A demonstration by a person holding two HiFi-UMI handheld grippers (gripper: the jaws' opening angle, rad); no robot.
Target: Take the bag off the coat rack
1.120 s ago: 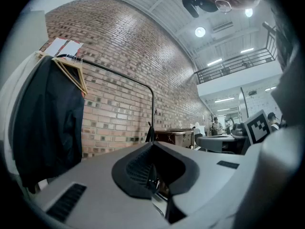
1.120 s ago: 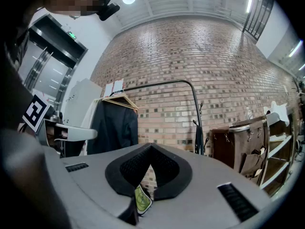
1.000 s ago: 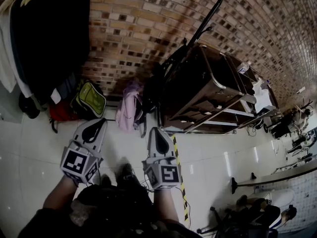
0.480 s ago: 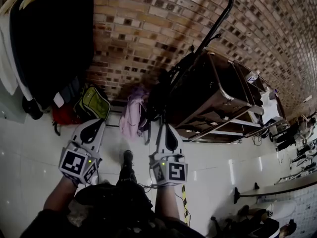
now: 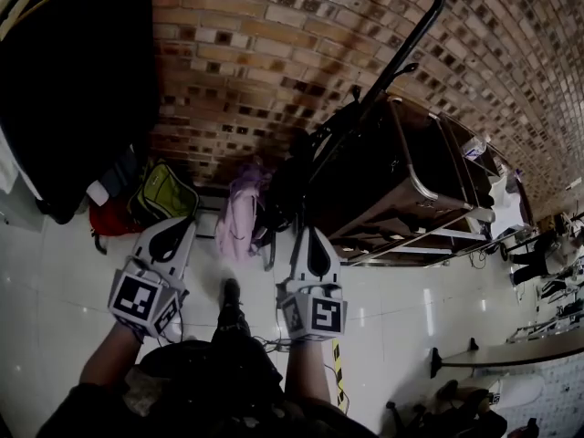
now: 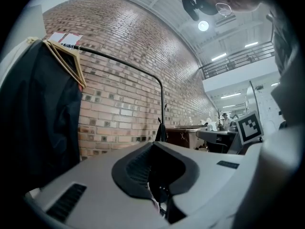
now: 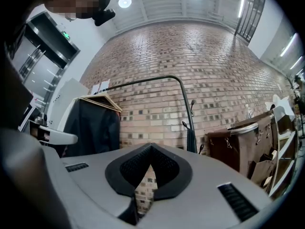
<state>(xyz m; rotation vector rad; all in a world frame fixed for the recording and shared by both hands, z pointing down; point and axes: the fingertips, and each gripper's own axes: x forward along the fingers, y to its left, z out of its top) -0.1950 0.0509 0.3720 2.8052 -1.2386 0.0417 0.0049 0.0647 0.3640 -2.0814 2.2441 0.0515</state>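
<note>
A black coat rack (image 5: 401,53) stands against the brick wall; its rail (image 7: 143,81) bends down into a post with hooks. A dark item (image 7: 191,141) hangs from the post, and I cannot tell whether it is a bag. A pink bag (image 5: 239,215) sits low beside the post's foot; whether it hangs or rests on the floor is unclear. My left gripper (image 5: 187,220) and right gripper (image 5: 308,230) are both shut and empty. They point level at the wall, short of the rack. The right gripper (image 7: 151,147) faces the post.
A black coat (image 5: 78,80) on a hanger fills the rack's left end. A green bag (image 5: 167,192) and a red bag (image 5: 111,217) lie under it. A brown cart (image 5: 401,172) stands right of the post. Yellow-black tape (image 5: 339,372) marks the white floor.
Both grippers have moved forward toward the brick wall and the rack. The bags and the post now lie closer to the gripper tips. The jaws stayed shut.
</note>
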